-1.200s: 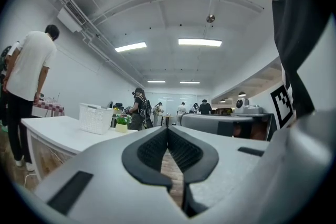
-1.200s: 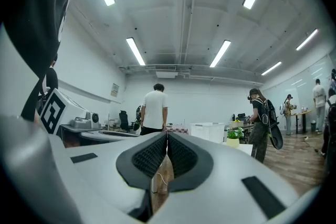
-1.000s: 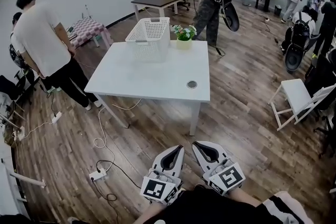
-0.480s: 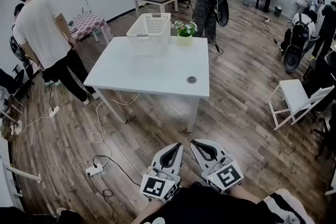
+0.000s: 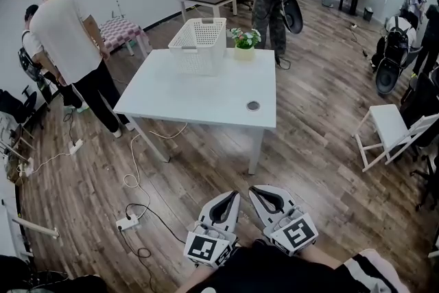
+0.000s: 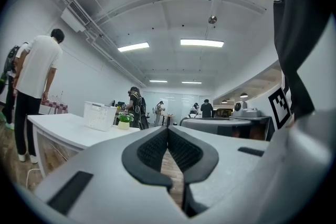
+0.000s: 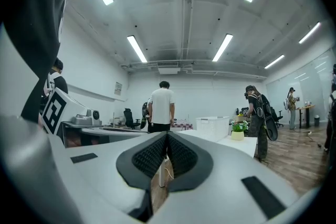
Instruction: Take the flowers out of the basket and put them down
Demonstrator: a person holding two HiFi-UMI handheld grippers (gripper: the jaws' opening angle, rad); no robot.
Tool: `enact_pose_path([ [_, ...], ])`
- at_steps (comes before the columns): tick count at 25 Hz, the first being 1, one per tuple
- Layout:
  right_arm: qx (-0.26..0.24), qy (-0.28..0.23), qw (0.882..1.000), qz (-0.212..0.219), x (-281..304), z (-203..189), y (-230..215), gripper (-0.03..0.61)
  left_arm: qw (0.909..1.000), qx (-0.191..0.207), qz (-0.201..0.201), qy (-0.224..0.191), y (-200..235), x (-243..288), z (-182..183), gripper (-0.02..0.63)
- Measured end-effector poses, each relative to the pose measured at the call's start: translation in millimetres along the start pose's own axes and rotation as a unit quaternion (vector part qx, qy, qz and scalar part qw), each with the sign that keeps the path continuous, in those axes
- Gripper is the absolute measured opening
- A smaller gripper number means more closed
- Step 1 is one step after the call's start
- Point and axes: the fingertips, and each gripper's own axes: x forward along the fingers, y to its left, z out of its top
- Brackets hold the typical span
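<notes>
The white table [image 5: 195, 96] stands well ahead, carrying a white basket [image 5: 199, 44] at its far end, with the potted flowers [image 5: 244, 42] just beside it. They look light and top-heavy (soft blooms), so grip the stiff pot. The left claw [image 5: 229, 195] and right claw [image 5: 263, 191] are both pressed together, empty.

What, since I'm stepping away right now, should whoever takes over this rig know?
Left gripper: shut, empty, held low by the body, over the floor.
Right gripper: shut, empty, right beside it.
Things: the basket stands near the far edge of the white table. The potted flowers stand upright on the table just right of the basket, outside it.
Done: the flowers look already out and set down.
Left: probably nothing. No flowers show above the basket's rim, but its bottom isn't fully visible, so walk up and check. Both grippers are well short of the table.
</notes>
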Motion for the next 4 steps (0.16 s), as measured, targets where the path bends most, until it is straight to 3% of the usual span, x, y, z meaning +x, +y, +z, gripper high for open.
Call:
enact_pose_path([
  [4, 0.006, 0.007, 1.0, 0.001, -9.9, -2.7, -1.4, 0.018, 0.9999, -0.006, 0.001, 0.012, -12.4, 0.1, -7.1, 0.005],
])
